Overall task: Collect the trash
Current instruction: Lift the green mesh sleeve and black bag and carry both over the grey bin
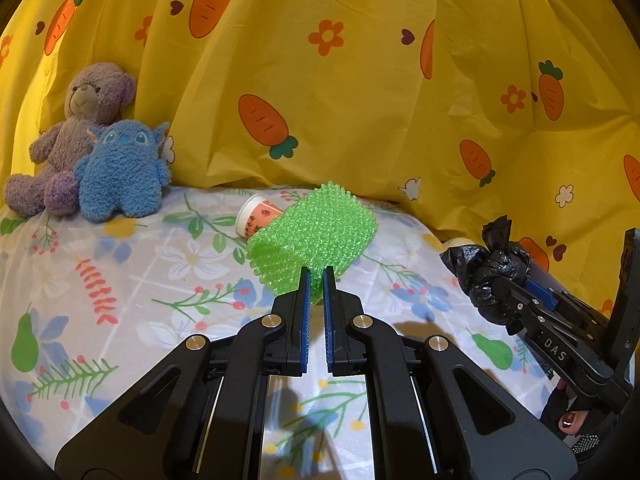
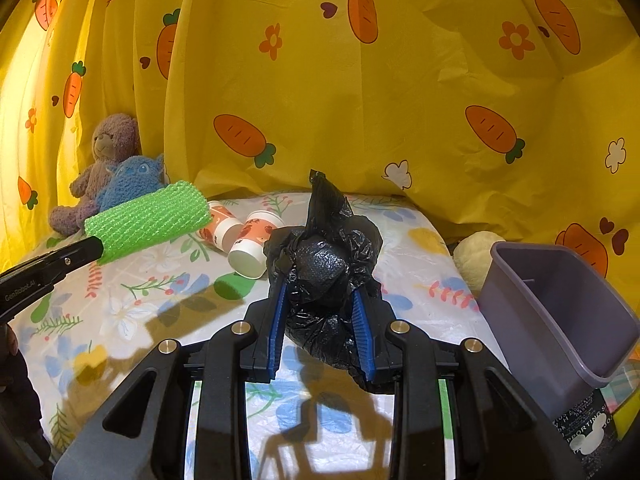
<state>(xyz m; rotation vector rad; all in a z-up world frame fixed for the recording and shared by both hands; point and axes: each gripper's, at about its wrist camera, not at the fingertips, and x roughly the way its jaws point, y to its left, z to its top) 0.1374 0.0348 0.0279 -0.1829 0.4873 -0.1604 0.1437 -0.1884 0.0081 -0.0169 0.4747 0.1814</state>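
Observation:
My left gripper [image 1: 316, 272] is shut on a green foam net sleeve [image 1: 316, 236] and holds it above the floral bedsheet; the sleeve also shows in the right wrist view [image 2: 150, 220]. My right gripper [image 2: 320, 292] is shut on a crumpled black plastic bag [image 2: 324, 264], also seen in the left wrist view [image 1: 494, 270]. Two paper cups [image 2: 250, 244] lie on their sides on the sheet behind the bag; one cup [image 1: 256, 216] shows behind the sleeve. A purple bin [image 2: 560, 312] stands open at the right.
A purple teddy bear [image 1: 76, 136] and a blue plush toy [image 1: 124, 172] sit at the back left against the yellow carrot-print curtain [image 1: 360, 80]. A cream plush [image 2: 474, 256] lies behind the bin. The floral sheet [image 1: 120, 280] covers the bed.

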